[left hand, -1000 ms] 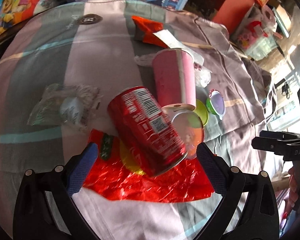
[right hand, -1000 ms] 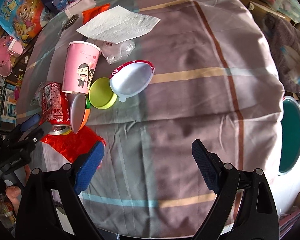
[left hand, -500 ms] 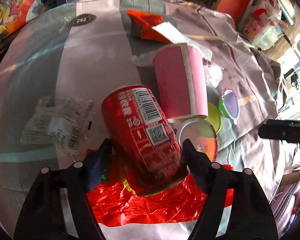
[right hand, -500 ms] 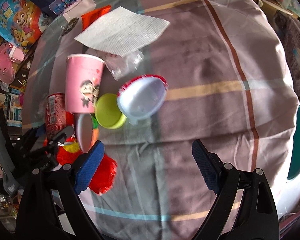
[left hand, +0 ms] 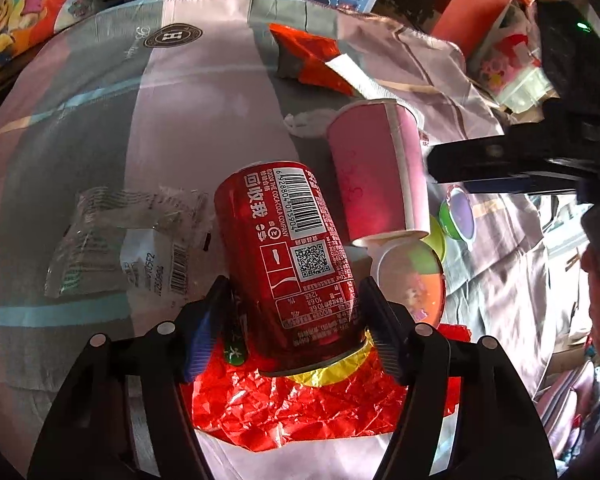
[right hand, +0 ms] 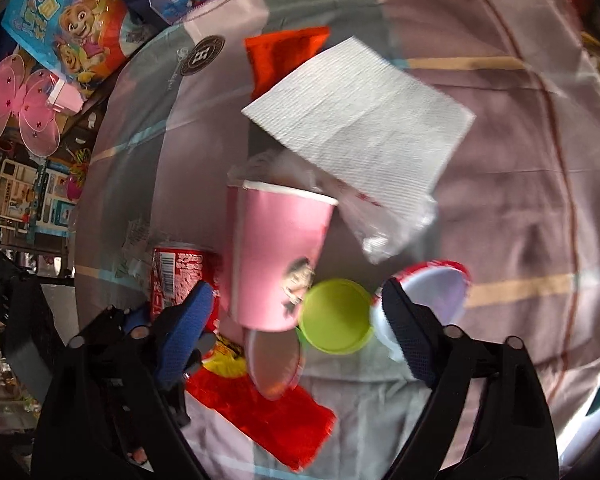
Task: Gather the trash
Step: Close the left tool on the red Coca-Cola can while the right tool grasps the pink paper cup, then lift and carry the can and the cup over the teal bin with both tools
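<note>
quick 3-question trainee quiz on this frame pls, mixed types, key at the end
1. True or false: the left gripper has its pads on both sides of the red can.
2. What does the can lie on?
A. the white napkin
B. the crinkled red wrapper
C. the clear plastic bag
3. Fill in: in the right wrist view, the right gripper is open over the lying pink cup and the ____ lid.

Key: 1 true; 2 B; 3 green
</note>
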`<state>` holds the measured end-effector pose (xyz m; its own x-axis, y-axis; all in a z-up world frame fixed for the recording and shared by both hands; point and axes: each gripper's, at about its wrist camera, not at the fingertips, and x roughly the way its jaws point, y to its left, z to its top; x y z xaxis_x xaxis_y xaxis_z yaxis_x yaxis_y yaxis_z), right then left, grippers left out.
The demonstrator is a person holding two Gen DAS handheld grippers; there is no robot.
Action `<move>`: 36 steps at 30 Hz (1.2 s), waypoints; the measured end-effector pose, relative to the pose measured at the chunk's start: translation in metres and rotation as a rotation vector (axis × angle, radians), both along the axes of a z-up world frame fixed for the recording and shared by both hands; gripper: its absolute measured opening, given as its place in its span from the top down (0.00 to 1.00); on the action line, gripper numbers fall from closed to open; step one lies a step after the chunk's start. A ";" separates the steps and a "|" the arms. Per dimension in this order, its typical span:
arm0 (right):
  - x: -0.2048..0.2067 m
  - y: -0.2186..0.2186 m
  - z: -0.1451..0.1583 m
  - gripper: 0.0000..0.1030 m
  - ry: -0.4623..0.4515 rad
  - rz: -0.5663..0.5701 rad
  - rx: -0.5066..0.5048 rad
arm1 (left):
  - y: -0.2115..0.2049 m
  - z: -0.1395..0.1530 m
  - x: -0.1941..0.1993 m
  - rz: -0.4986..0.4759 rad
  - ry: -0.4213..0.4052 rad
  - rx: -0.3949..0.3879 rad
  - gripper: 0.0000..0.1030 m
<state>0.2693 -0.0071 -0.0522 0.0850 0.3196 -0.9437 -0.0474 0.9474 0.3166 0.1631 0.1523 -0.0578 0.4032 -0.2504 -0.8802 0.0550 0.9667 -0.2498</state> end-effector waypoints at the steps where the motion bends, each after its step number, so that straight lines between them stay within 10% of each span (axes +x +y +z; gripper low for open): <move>1: 0.004 0.004 -0.005 0.26 0.008 0.004 0.003 | 0.001 -0.001 0.001 0.002 0.003 -0.004 0.34; 10: 0.014 0.018 -0.031 0.43 0.053 0.012 0.079 | 0.010 -0.012 0.010 0.027 0.030 -0.035 0.33; 22: -0.011 0.005 0.024 0.45 -0.093 0.040 0.074 | 0.001 0.011 0.001 0.037 -0.051 -0.001 0.41; 36: -0.077 -0.124 0.063 0.45 -0.178 -0.136 0.059 | -0.072 0.063 -0.018 -0.077 -0.144 0.040 0.41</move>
<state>0.1921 -0.1313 0.0104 0.2943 0.3482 -0.8900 0.0191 0.9289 0.3698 0.1452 0.0798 0.0052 0.5072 -0.2515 -0.8243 0.1615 0.9673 -0.1958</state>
